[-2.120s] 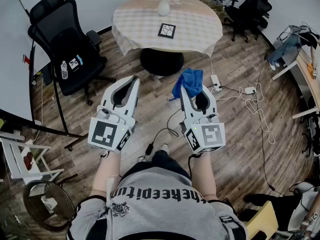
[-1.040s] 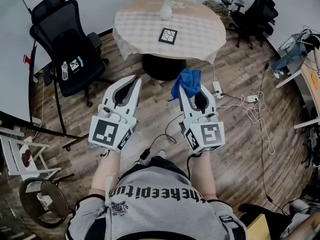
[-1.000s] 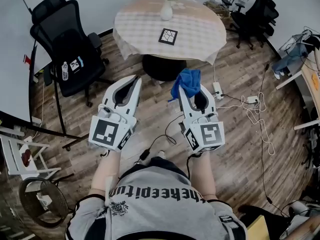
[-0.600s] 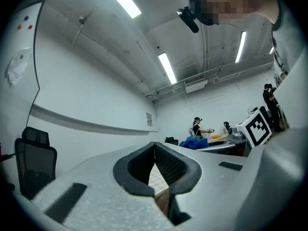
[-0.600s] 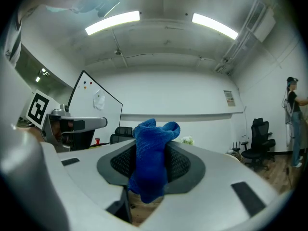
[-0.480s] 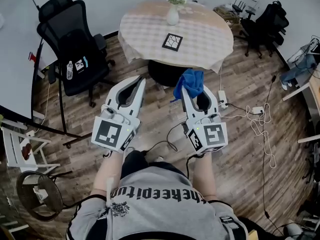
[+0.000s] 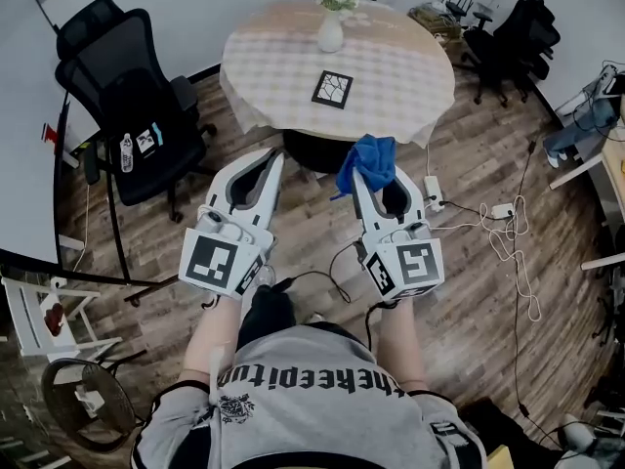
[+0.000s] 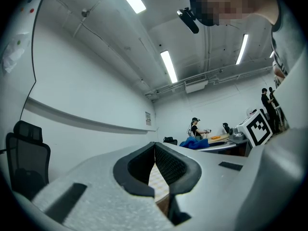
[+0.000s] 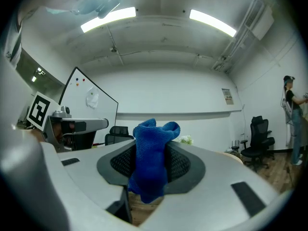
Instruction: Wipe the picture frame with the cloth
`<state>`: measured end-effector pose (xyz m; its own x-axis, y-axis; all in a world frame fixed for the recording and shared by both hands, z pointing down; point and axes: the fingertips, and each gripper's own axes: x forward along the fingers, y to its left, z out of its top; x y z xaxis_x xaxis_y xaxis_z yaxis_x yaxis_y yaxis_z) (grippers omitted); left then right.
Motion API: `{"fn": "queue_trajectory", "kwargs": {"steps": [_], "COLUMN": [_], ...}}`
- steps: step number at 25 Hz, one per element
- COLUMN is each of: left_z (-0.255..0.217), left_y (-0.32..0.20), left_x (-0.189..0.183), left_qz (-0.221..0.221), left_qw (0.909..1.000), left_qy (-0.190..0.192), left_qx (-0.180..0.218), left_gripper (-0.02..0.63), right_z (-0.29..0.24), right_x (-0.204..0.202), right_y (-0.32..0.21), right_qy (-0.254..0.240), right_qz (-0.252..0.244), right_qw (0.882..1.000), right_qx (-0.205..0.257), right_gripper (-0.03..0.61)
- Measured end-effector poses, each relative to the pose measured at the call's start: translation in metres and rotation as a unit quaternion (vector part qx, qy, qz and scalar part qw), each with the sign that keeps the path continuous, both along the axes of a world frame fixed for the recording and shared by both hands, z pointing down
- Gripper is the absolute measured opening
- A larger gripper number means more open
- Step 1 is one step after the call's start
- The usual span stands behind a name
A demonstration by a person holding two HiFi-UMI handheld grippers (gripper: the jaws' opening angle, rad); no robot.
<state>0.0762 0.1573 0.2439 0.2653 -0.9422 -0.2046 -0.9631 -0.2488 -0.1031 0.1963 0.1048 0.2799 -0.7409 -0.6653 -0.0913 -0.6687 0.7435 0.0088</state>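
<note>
A small black picture frame lies flat on the round table with a checked tablecloth, ahead of both grippers. A blue cloth bunches out of my right gripper, which is shut on it; in the right gripper view the cloth hangs between the padded jaws of that gripper. My left gripper is level with it over the floor, short of the table's near edge. In the left gripper view its jaws meet at the tip with nothing between them.
A white vase of flowers stands at the table's far side. A black office chair sits to the left, another at the back right. Cables and a power strip lie on the wooden floor at right.
The table and frame have drawn a little nearer and shifted slightly in the head view. Both grippers keep the same pose, the right one still shut on the cloth.
</note>
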Motion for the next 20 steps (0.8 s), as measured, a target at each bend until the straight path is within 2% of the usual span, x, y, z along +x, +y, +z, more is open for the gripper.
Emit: {"fn": "queue_trajectory", "kwargs": {"steps": [12,20], "left_z": [-0.009,-0.006], "left_y": [-0.093,-0.130], "left_x": [-0.067,-0.103], "left_qz": [0.072,0.123], "left_qw": [0.9974,0.9924], "left_qy": [-0.003,-0.002], "left_qx": [-0.001,0.000], "left_gripper": [0.017,0.017], "right_z": [-0.009,-0.007], "right_x": [-0.066,-0.099], "right_y": [-0.074,-0.099], "right_qy": [0.001,-0.004], "right_qz": [0.064,0.113], "right_qw": [0.998,0.994], "right_qx": [0.001,0.000], "right_gripper": [0.147,0.147]}}
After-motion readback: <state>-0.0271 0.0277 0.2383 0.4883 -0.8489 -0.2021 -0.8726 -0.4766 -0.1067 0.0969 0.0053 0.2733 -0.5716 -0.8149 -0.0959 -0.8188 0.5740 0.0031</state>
